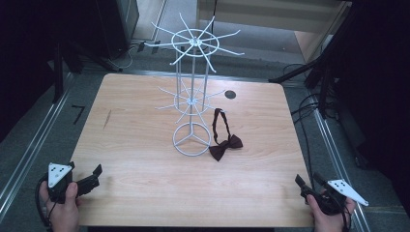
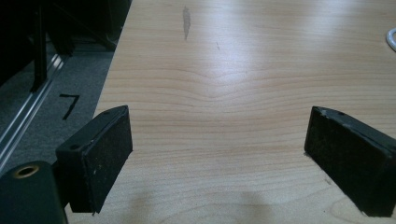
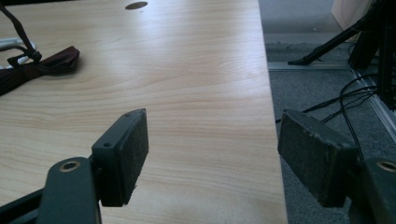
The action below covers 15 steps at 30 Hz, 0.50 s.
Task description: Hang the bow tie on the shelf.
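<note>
A white wire display stand (image 1: 192,96) with two tiers of hook arms rises from a ring base at the middle of the wooden table (image 1: 140,193). A dark maroon bow tie (image 1: 225,145) with its strap looped behind lies flat just right of that base; its wing (image 3: 42,67) shows at the upper left of the right gripper view. My left gripper (image 1: 91,178) rests at the table's near left corner, open, nothing between its pads (image 2: 105,158). At the near right corner my right gripper (image 1: 309,183) is open and empty too, one fingertip (image 3: 126,154) over the table edge.
A small dark round hole (image 1: 230,94) sits in the tabletop at the back right. Black stand legs and cables (image 1: 314,101) lie on the grey floor right of the table. A metal floor rail (image 1: 29,150) runs along the left. A white ring edge (image 2: 391,39) shows far right.
</note>
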Each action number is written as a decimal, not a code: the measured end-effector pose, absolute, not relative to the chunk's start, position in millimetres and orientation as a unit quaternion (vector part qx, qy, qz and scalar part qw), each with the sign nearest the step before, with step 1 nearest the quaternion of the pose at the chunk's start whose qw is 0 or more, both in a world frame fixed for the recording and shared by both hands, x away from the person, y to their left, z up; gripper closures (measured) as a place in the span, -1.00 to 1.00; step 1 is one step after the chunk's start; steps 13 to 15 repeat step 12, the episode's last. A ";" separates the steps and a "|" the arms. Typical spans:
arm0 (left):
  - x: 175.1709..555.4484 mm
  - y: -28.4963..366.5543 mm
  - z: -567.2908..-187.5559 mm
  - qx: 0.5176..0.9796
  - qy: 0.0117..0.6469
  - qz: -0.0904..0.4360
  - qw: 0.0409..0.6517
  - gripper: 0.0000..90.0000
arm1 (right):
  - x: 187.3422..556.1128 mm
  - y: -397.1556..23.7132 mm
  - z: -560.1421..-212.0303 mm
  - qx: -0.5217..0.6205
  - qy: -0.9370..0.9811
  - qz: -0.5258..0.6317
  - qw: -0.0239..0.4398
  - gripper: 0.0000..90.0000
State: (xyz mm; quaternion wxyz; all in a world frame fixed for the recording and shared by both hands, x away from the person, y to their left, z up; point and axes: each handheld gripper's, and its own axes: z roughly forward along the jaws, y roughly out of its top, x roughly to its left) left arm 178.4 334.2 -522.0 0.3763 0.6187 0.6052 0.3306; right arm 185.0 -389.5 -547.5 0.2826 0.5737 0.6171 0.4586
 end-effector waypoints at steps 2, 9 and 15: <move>178.5 334.0 -521.9 0.619 0.606 0.329 0.375 -0.81 | 183.8 -390.2 -549.2 0.576 0.612 0.463 0.284 -0.44; 179.3 333.5 -522.0 0.620 0.607 0.329 0.372 -0.81 | 182.3 -391.1 -550.8 0.578 0.610 0.459 0.288 -0.45; 179.4 333.2 -522.1 0.620 0.607 0.330 0.371 -0.81 | 181.9 -389.2 -550.8 0.577 0.612 0.457 0.289 -0.45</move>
